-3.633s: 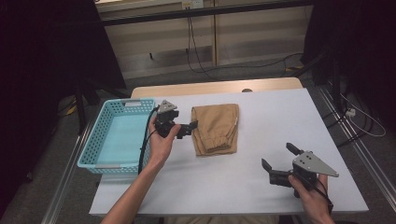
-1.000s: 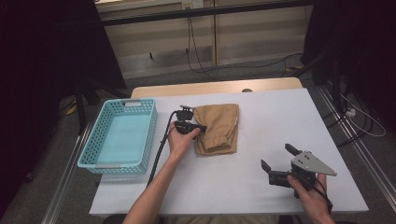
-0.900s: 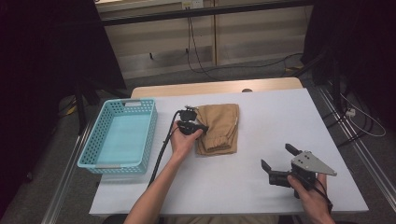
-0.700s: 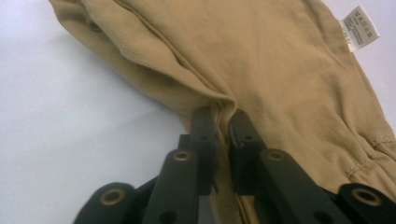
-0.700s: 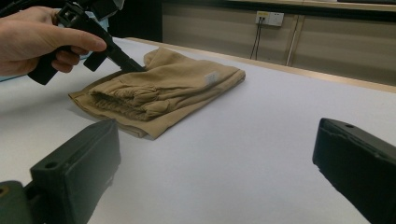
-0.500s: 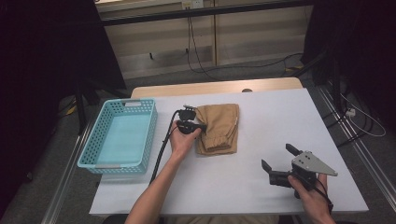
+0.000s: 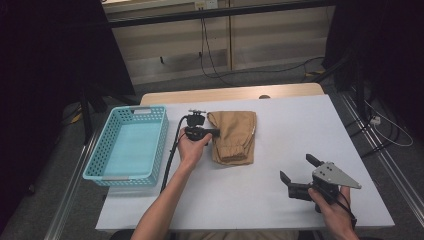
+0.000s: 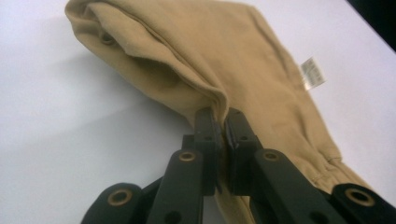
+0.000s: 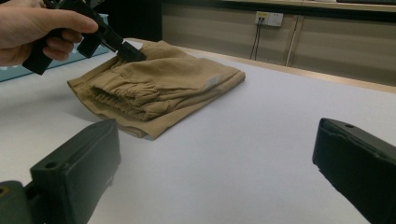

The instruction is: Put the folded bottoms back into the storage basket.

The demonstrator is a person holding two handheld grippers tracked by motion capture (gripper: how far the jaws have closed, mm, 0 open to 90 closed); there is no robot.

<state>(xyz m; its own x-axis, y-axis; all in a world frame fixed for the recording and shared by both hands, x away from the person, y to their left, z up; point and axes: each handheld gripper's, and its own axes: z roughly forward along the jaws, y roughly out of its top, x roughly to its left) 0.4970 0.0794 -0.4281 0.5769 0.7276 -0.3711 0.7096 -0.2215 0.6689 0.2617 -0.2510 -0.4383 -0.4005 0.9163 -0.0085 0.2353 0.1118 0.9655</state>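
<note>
On smooth white table (image 7: 280, 150), left tool (image 8: 222, 122) pinches soft tan trousers (image 8: 224, 60).

Left gripper (image 7: 214, 132): held in the left hand (image 7: 192, 149), forearm reaching up from the near table edge; jaws have just been closing and are pinched on the edge of the folded trousers (image 7: 234, 136). Right gripper (image 7: 299, 169): held in the right hand (image 7: 336, 210) well apart from the trousers, jaws spread wide, gripping nothing.

Folded tan trousers (image 7: 234, 136) lie flat mid-table, their left edge pinched up.
</note>
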